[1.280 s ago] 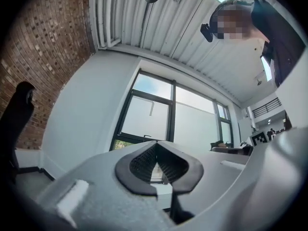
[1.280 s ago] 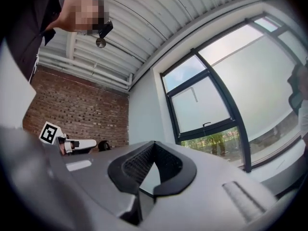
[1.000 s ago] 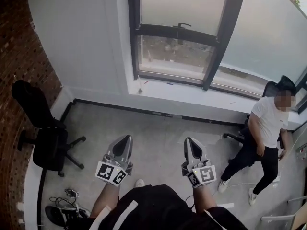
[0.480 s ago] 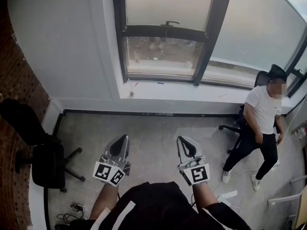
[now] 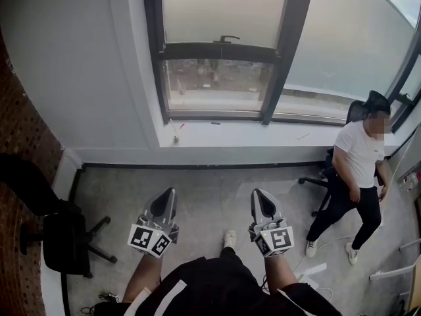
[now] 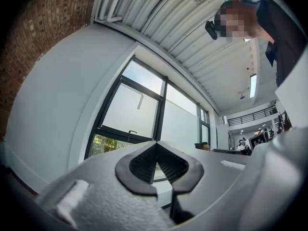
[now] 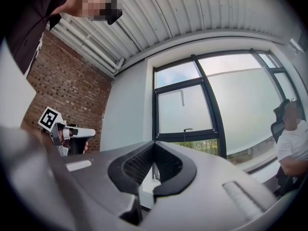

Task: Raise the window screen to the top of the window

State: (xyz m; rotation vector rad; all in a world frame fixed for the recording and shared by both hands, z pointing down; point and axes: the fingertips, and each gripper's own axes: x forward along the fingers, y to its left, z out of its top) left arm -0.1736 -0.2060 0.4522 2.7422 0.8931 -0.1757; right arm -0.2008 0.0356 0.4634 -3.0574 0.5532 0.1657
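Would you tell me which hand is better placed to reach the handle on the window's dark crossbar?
Right, probably. Both are shut, empty and well short of the window, but the right tongs sit closer beneath the handle than the left tongs.

A red brick wall (image 5: 13, 176) meets a pale grey wall (image 5: 72, 64) holding a dark-framed window (image 5: 281, 58) above a white sill (image 5: 250, 133). The grey floor (image 5: 210, 189) carries a black office chair (image 5: 59, 239) by the brick and a second chair (image 5: 373, 103) at the right — 2 in all. Overhead, a ribbed white ceiling (image 6: 192, 37) bears a lit strip light (image 6: 252, 84).
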